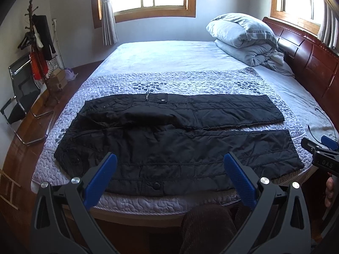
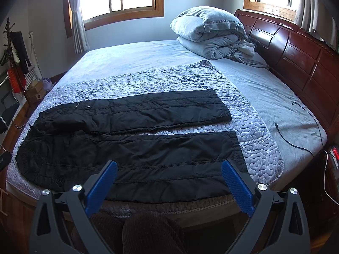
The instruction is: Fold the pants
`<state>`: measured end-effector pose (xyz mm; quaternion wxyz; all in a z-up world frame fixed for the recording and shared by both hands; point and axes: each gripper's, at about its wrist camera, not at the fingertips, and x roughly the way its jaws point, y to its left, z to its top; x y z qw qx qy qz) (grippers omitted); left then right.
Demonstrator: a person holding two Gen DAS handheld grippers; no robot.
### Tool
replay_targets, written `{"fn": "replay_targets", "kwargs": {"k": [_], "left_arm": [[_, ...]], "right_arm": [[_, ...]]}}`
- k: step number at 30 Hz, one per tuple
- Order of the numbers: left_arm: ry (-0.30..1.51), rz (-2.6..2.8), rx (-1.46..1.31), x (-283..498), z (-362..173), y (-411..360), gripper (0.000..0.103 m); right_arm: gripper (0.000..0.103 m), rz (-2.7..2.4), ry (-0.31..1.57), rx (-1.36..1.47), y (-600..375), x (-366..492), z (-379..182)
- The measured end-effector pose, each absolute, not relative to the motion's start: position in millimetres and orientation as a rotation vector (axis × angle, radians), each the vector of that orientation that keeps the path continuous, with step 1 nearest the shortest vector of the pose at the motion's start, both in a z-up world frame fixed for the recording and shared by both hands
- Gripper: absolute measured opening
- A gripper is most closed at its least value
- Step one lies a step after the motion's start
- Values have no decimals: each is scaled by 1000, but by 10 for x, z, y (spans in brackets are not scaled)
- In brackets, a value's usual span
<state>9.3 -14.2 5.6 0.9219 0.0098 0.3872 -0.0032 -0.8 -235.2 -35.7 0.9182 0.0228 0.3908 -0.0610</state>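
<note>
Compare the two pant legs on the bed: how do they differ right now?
1. The near leg lies along the bed's front edge, right ahead of both open grippers; the far leg lies behind it, further onto the quilted cover.
2. The near leg's cuff reaches further toward the headboard than the far leg's.
3. The two legs lie apart at the cuffs and meet toward the waist.

Shared: both black, quilted, flat and unfolded; neither is gripped.

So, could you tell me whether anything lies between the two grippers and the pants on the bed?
Nothing visible does. The black pants lie flat on the quilted cover, and both the left gripper and the right gripper are open above the near leg. The folded duvet and cable sit well clear.
</note>
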Motion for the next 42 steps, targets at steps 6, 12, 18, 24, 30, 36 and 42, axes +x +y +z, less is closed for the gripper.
{"fn": "replay_targets", "kwargs": {"k": [6, 12, 18, 24, 30, 36, 42], "left_arm": [[798, -3, 9, 104, 46, -119, 100], [804, -2, 12, 130, 30, -115, 100], [807, -5, 8, 160, 19, -105, 100], [810, -4, 9, 179, 10, -106, 100], [812, -4, 21, 228, -15, -121, 100], [815, -6, 24, 304, -35, -118, 100], [823, -7, 42, 448, -91, -135, 100]], "right_arm": [[99, -124, 805, 48, -2360, -4, -370], [99, -124, 813, 44, -2364, 21, -406], [99, -126, 818, 46, -2366, 45, -427], [99, -127, 824, 44, -2366, 72, -449], [99, -126, 834, 38, -2368, 111, -493], [99, -130, 849, 38, -2382, 185, -565], [99, -109, 848, 46, -2483, 343, -600]]}}
